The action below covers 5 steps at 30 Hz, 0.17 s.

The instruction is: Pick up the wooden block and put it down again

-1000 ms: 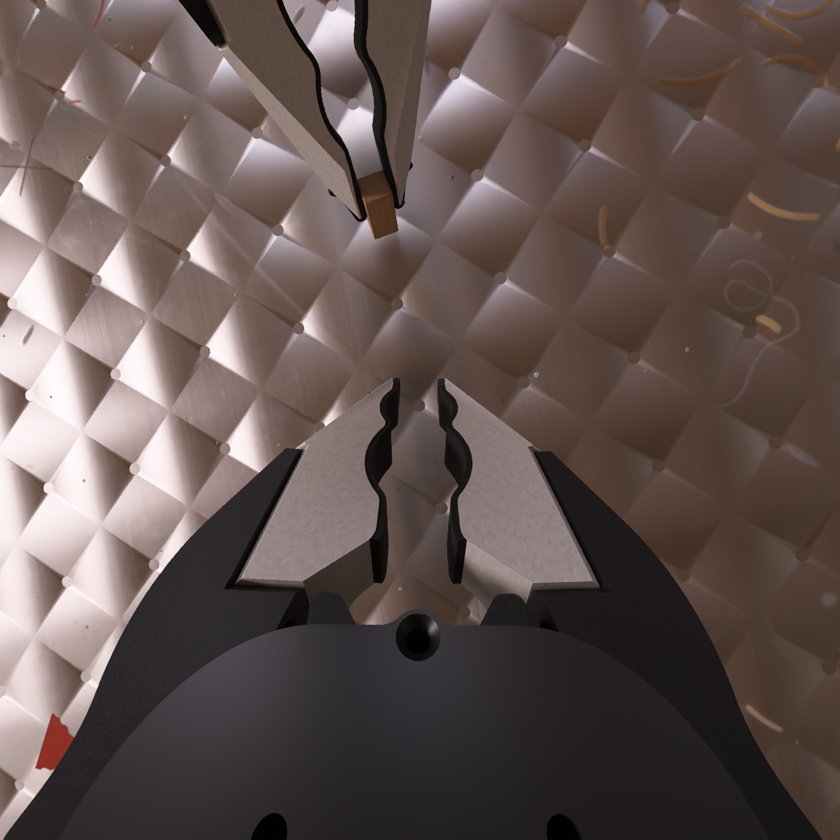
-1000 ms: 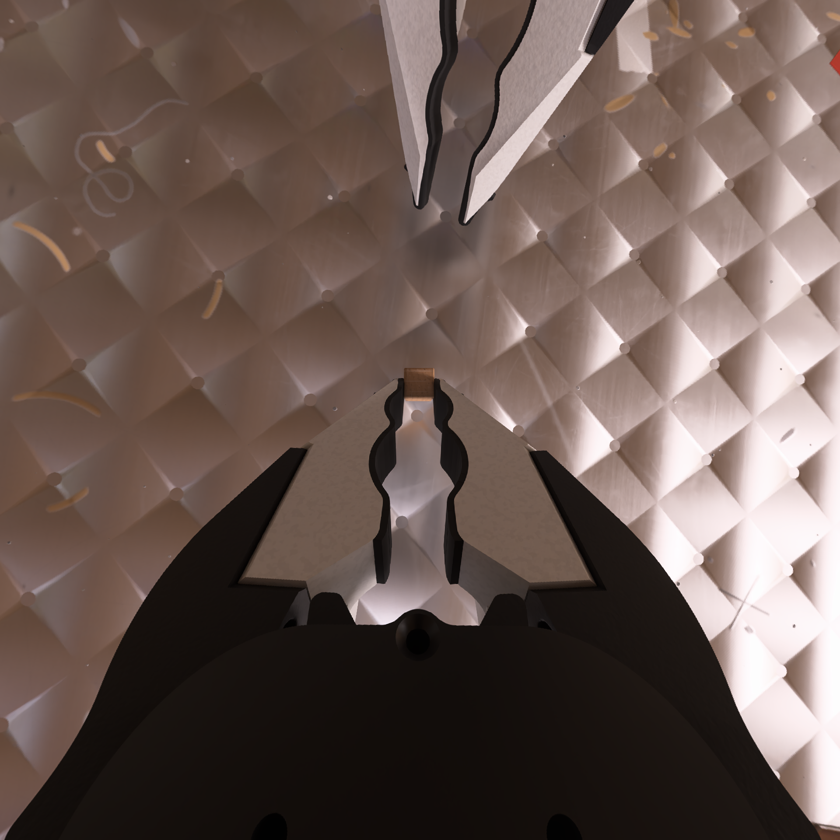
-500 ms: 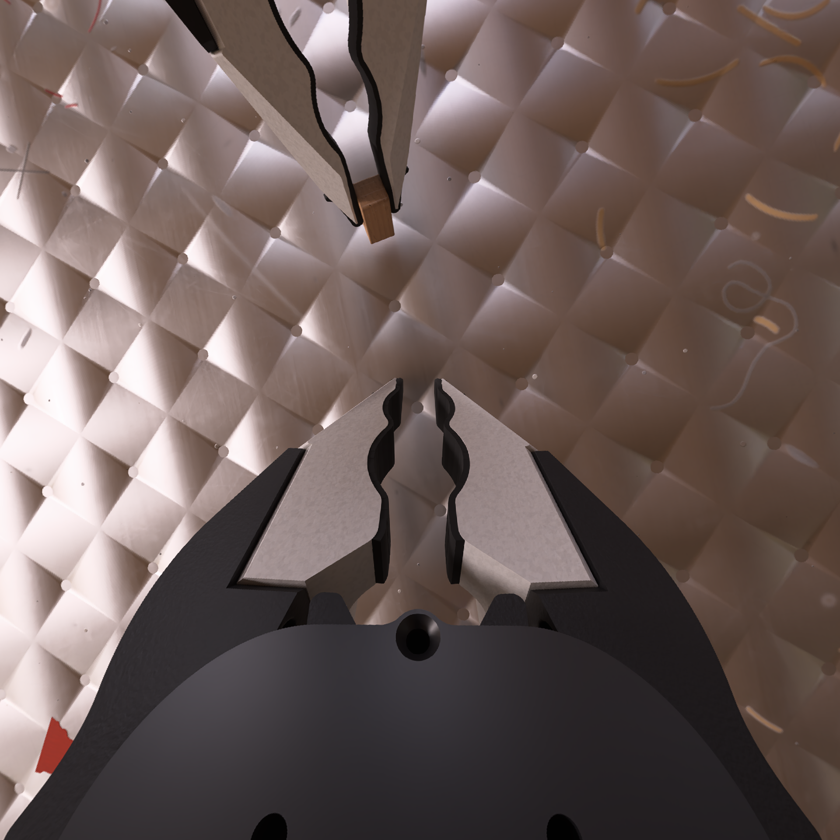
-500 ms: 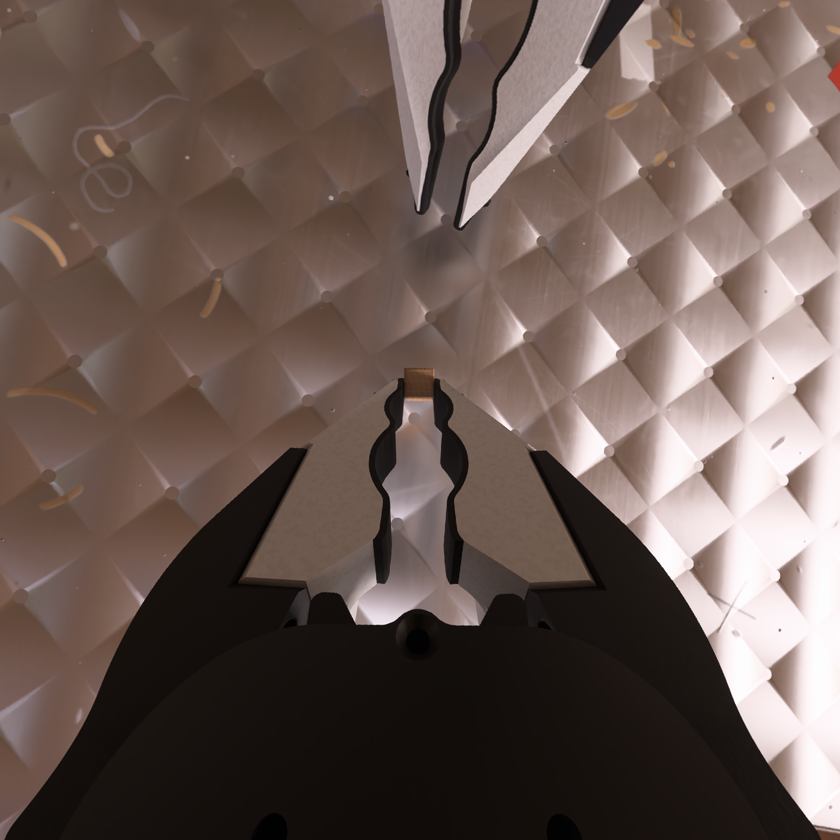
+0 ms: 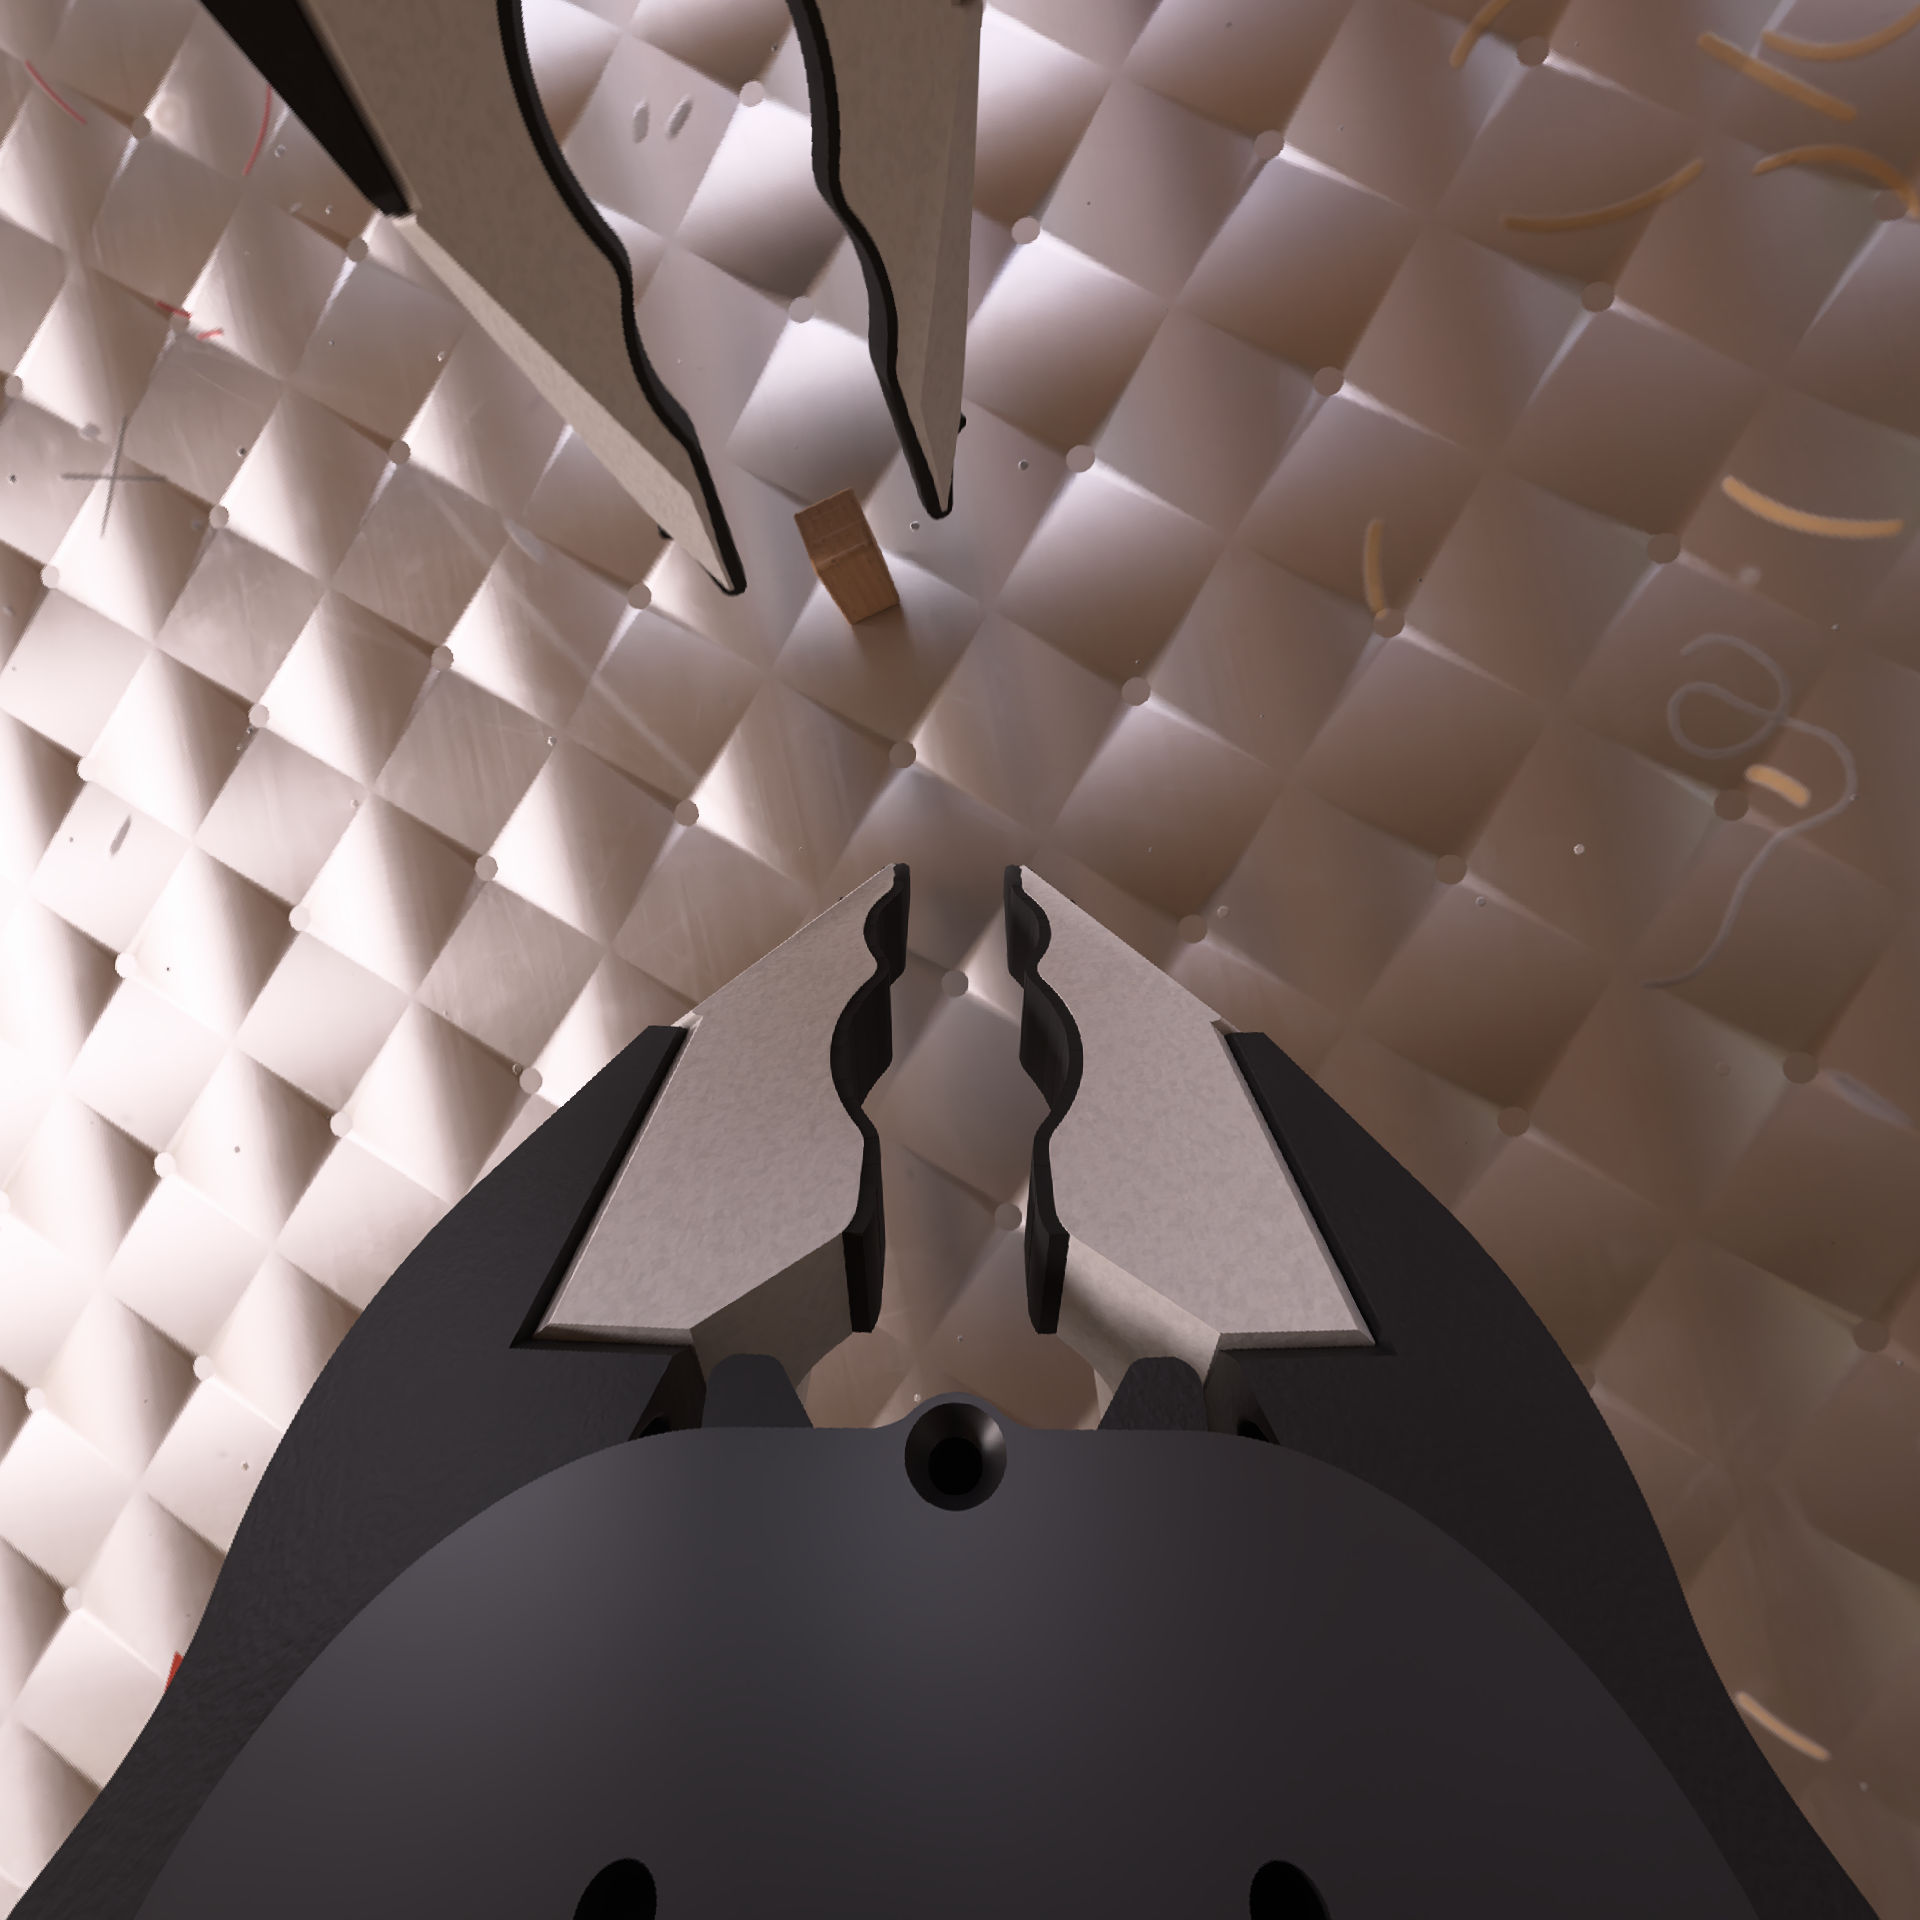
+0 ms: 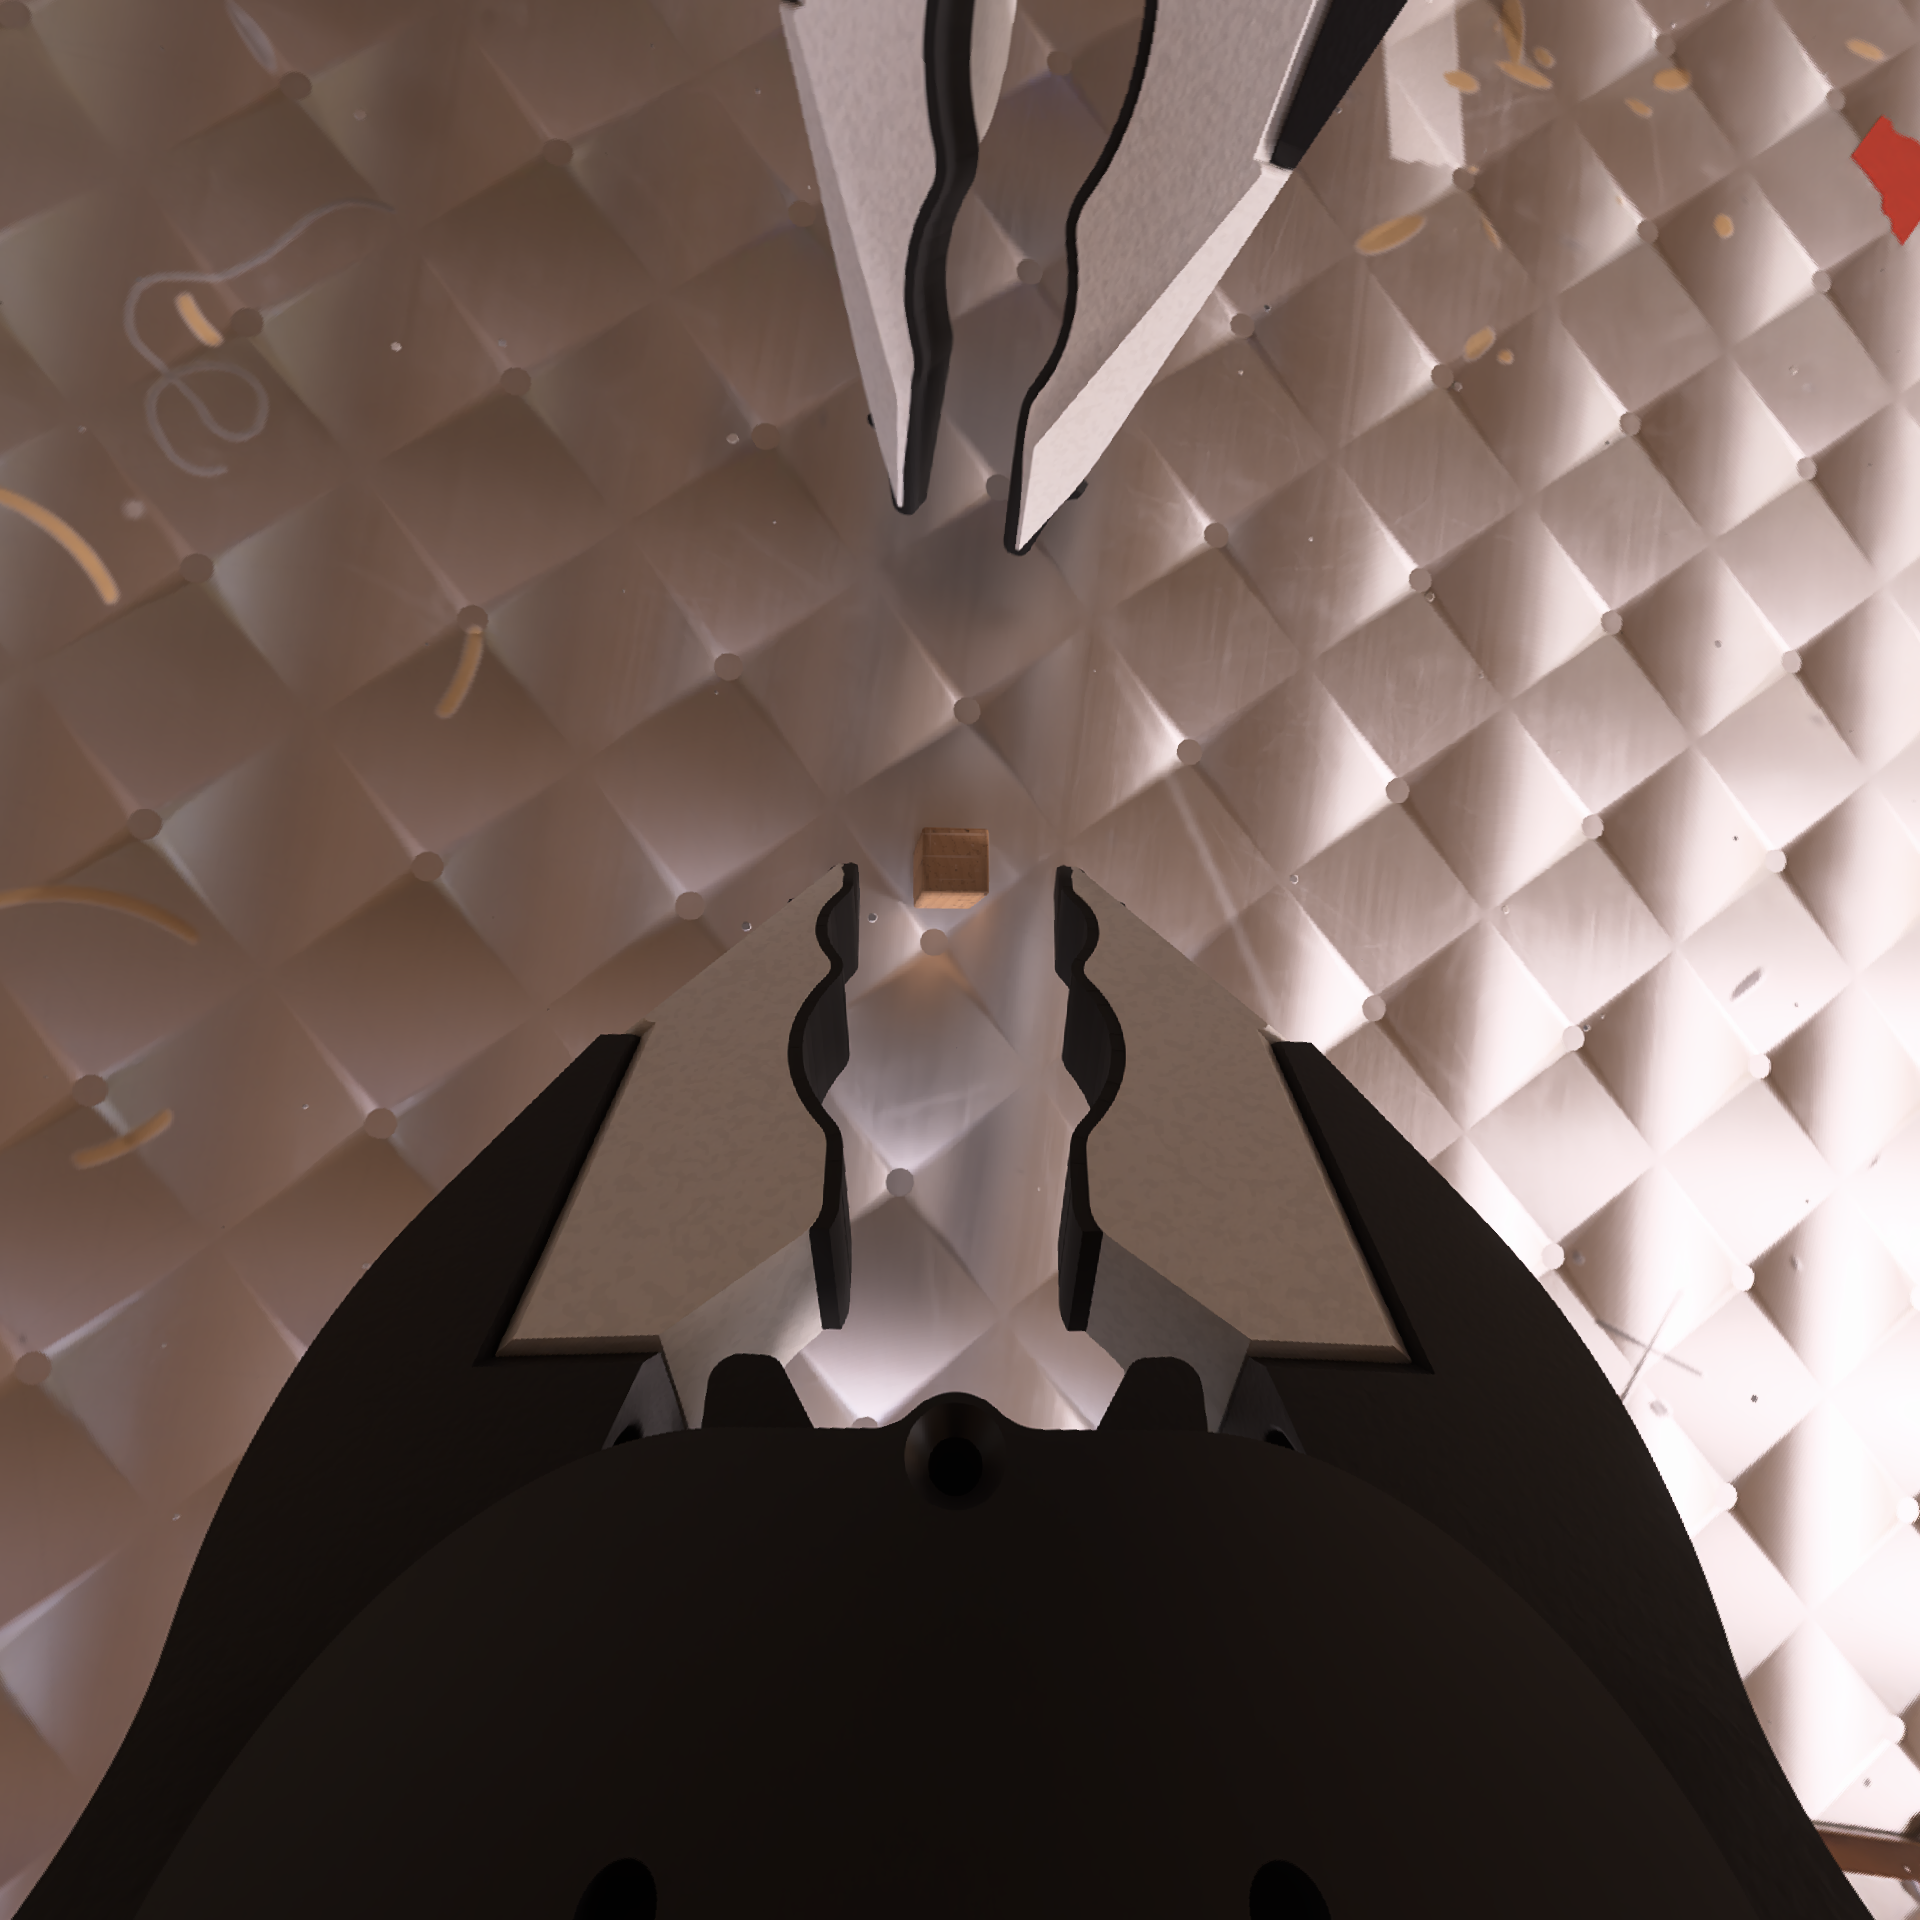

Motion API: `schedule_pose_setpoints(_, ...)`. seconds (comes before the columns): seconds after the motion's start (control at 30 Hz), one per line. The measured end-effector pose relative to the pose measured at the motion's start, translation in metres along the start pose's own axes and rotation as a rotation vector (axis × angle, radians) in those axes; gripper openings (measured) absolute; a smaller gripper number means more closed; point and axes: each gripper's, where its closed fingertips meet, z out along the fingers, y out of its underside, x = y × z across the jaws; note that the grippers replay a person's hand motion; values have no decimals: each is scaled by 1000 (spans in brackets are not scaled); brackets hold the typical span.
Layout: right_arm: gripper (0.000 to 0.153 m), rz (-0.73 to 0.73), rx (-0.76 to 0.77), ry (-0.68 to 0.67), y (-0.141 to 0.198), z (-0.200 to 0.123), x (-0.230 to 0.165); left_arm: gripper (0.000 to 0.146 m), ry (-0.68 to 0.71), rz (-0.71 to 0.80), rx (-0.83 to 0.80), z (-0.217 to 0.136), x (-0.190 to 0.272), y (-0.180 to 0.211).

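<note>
right tongs point(image 6: 956, 883) spread wide, gripping nothing; wooden block point(image 6: 951, 869) lies free on quilted surface point(image 6: 1455, 831) between the tips. left tongs point(image 5: 956, 883) narrowly parted, empty, well apart.

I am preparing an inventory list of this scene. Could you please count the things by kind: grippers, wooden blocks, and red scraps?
Grippers: 2, left gripper and right gripper, both open
Wooden block: 1, lying free
Red scrap: 1
Total: 4

Wooden block point(image 6: 951, 869) on quilted surface point(image 6: 1455, 831), just before right hand-held gripper point(image 6: 956, 883) tips, untouched.
</note>
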Motion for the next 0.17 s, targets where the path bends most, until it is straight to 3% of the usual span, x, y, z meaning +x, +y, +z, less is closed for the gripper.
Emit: schedule_pose_setpoints(0.17,34,2,-5,7,2,5,1,19,0,15,-15,6,4,-2)
